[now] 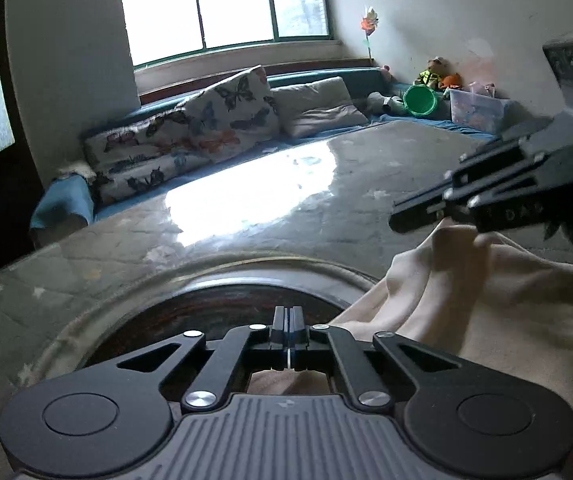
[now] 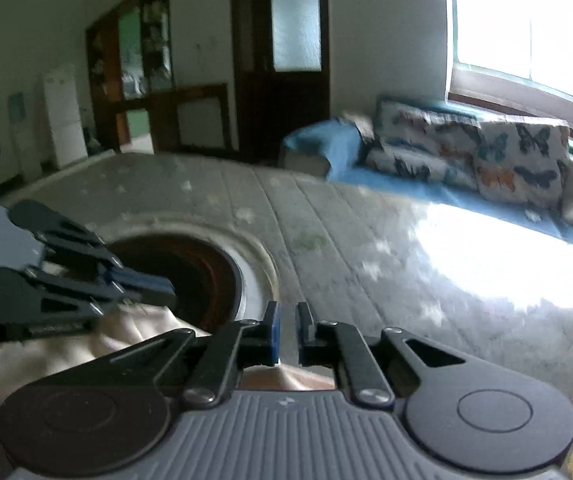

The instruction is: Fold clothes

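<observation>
A cream cloth (image 1: 486, 320) hangs bunched between my two grippers, above a glossy grey star-patterned surface (image 1: 246, 220). In the left wrist view my left gripper (image 1: 288, 320) is at the bottom with its fingers pressed together, a thin edge of cloth pinched between them. My right gripper (image 1: 402, 216) comes in from the right, and the cloth rises in a peak to its tips. In the right wrist view my right gripper (image 2: 288, 328) shows a narrow gap between its pads with the cloth (image 2: 66, 352) beneath. The left gripper (image 2: 162, 290) is at the left there.
A round dark recess (image 1: 222, 304) with a pale rim lies under the grippers. Beyond the surface is a blue bench with butterfly cushions (image 1: 190, 136), a green bucket (image 1: 420, 100), a clear box (image 1: 474, 110) and toys. A dark door (image 2: 282, 60) and a white fridge (image 2: 64, 116) are farther off.
</observation>
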`<move>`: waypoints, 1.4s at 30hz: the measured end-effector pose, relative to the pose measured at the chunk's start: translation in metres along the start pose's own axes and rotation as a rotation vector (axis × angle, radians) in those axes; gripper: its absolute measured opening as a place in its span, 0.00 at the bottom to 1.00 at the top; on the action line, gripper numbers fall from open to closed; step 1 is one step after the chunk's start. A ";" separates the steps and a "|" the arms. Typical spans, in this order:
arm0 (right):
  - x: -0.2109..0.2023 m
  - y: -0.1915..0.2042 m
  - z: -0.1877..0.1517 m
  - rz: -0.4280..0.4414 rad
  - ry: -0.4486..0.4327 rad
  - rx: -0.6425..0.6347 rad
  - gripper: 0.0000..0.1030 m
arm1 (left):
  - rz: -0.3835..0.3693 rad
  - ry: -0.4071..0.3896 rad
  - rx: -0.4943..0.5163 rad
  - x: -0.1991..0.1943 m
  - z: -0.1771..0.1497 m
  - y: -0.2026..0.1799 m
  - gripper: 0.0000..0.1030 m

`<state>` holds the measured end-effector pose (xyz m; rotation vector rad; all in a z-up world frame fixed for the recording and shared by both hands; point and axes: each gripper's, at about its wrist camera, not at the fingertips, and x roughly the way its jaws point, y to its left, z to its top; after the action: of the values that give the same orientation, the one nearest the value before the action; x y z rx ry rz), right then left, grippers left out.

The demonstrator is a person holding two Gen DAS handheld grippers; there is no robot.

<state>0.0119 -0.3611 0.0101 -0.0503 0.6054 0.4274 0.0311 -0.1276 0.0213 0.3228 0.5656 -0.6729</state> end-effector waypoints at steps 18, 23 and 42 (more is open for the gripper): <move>0.025 0.010 -0.001 0.013 0.155 -0.068 0.03 | -0.105 0.002 0.031 -0.005 -0.003 -0.005 0.03; 0.012 0.012 0.002 0.001 0.064 -0.060 0.02 | -0.034 -0.046 0.032 -0.009 -0.002 -0.006 0.02; 0.026 0.047 -0.021 0.055 0.109 -0.164 0.09 | -0.006 -0.031 -0.035 -0.008 -0.001 0.000 0.06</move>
<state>0.0011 -0.3119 -0.0180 -0.2152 0.6794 0.5295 0.0258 -0.1236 0.0252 0.2773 0.5487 -0.6718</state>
